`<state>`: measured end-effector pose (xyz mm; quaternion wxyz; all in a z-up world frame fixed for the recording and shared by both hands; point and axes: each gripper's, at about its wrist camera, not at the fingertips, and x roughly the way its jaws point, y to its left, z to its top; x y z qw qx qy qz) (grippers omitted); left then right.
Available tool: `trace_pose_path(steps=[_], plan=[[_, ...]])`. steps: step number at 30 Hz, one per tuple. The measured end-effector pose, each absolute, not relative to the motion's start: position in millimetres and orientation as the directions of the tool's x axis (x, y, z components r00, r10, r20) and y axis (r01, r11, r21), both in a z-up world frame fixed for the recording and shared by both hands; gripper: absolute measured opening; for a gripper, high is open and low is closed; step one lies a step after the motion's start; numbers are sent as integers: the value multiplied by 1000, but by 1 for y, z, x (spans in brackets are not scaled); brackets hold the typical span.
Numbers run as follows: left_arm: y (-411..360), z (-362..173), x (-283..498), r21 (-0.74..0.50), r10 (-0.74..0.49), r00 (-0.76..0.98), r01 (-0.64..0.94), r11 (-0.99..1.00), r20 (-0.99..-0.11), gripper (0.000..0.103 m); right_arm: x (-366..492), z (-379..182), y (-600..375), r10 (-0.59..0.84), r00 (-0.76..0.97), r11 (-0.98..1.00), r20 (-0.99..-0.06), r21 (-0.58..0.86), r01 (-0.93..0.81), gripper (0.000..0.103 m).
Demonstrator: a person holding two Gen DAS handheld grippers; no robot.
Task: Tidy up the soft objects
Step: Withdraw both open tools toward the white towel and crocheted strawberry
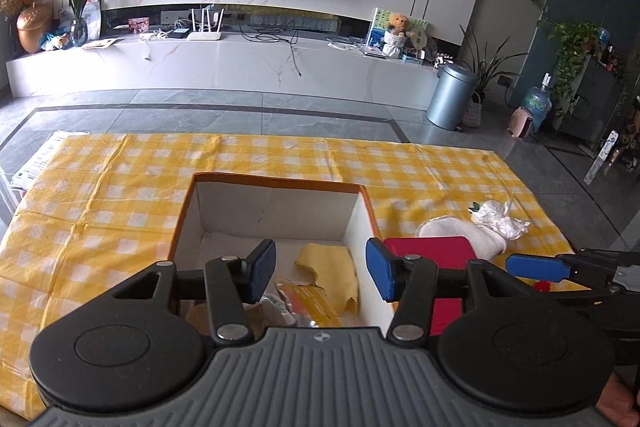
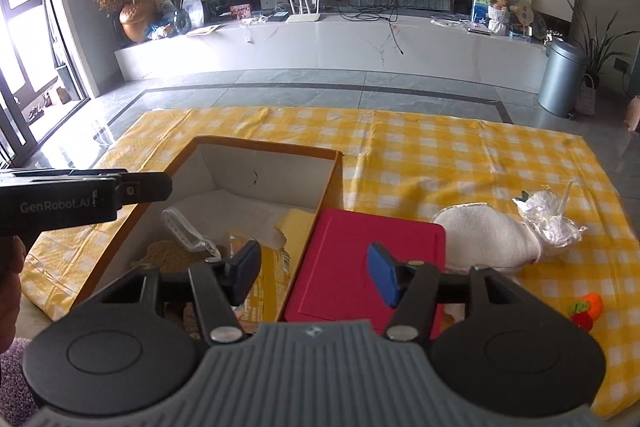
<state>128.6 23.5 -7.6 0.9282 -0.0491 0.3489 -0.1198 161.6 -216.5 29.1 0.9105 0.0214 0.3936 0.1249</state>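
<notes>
While both the left gripper (image 1: 320, 277) and right gripper (image 2: 314, 275) stand apart and empty, the cream terry-cloth pouch (image 2: 486, 239) looks light, limp; pinch mid-body.

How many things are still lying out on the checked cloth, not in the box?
4: a red pad against the box, a white cloth beside it, crinkly plastic at its end, and an orange toy nearer. More may be hidden.
</notes>
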Motion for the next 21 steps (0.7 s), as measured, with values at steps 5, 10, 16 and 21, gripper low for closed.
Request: trace_pose_path(steps=[5,10,16,21], plan=[[-11,-6,105,-191,-323,703,262,946,-634,60,133,31,-256,183,694,983,-696,140,-119,59],[-47,-13,97,-215,-393,657,338,916,-643,60,112,20,-301,119,696,987,-708,162,-4,59],[-89,-25,100,-205,-436,606,413,887,-666,59,96,1,-347,44,685,980,-727,164,111,58],[-115,-35,111,-193,-455,554,466,863,-697,59,96,-15,-373,7,666,975,-746,152,161,56]])
